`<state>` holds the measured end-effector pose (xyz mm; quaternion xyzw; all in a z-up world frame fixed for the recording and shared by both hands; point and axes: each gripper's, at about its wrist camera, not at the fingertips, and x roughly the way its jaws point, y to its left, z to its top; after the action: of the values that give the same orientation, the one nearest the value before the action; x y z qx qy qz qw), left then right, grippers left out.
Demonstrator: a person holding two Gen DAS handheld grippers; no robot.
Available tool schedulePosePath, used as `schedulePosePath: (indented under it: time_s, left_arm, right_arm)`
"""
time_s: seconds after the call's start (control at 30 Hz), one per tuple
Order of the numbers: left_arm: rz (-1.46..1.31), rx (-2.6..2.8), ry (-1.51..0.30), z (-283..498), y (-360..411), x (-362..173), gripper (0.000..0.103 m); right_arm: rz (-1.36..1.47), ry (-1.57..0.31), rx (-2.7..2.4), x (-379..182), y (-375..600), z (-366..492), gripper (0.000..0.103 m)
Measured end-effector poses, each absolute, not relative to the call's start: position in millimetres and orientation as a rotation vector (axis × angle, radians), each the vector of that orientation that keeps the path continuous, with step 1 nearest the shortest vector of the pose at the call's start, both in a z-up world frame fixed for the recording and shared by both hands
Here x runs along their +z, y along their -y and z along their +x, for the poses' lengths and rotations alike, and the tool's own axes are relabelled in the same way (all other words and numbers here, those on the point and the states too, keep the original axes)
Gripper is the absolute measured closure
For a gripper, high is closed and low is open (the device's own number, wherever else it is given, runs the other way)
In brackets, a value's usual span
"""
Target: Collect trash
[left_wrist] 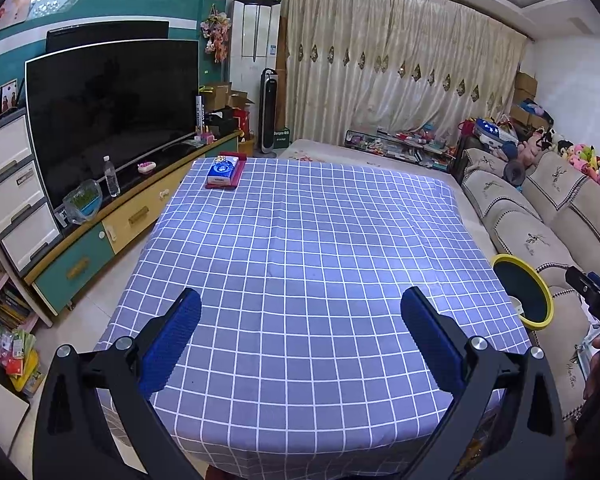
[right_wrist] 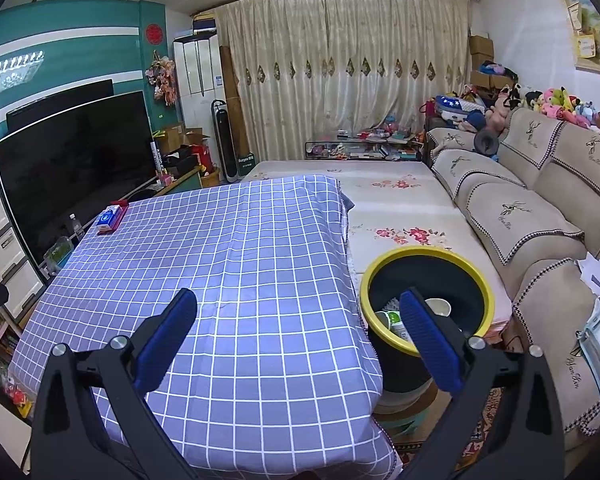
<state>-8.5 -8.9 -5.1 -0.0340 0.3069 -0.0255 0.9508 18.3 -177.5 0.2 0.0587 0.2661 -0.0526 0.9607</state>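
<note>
A black bin with a yellow rim [right_wrist: 427, 295] stands at the table's right side, between table and sofa; it also shows in the left wrist view [left_wrist: 522, 292]. Inside it lie a white cup [right_wrist: 438, 307] and other white and green trash [right_wrist: 392, 320]. My right gripper [right_wrist: 298, 334] is open and empty, above the table's near right corner, its right finger over the bin's mouth. My left gripper [left_wrist: 300, 334] is open and empty above the near part of the checked tablecloth [left_wrist: 300, 240]. The right gripper's body shows at the left wrist view's right edge [left_wrist: 596, 296].
A blue tissue pack on a red tray [left_wrist: 224, 172] sits at the table's far left corner. A TV [left_wrist: 108, 116] and cabinet run along the left. A sofa [right_wrist: 540, 220] lies right, a floral-covered bench [right_wrist: 380, 200] behind the table.
</note>
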Motion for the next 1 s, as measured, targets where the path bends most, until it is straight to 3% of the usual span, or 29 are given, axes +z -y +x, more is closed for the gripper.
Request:
schedulePosePath:
  time_s: [1.0]
  left_arm:
    - [-0.078,-0.067,-0.663,3.0,11.5,-14.4,0.005]
  right_arm:
    - [0.115,-0.541,-0.088,1.5,171.2,20.4,0.007]
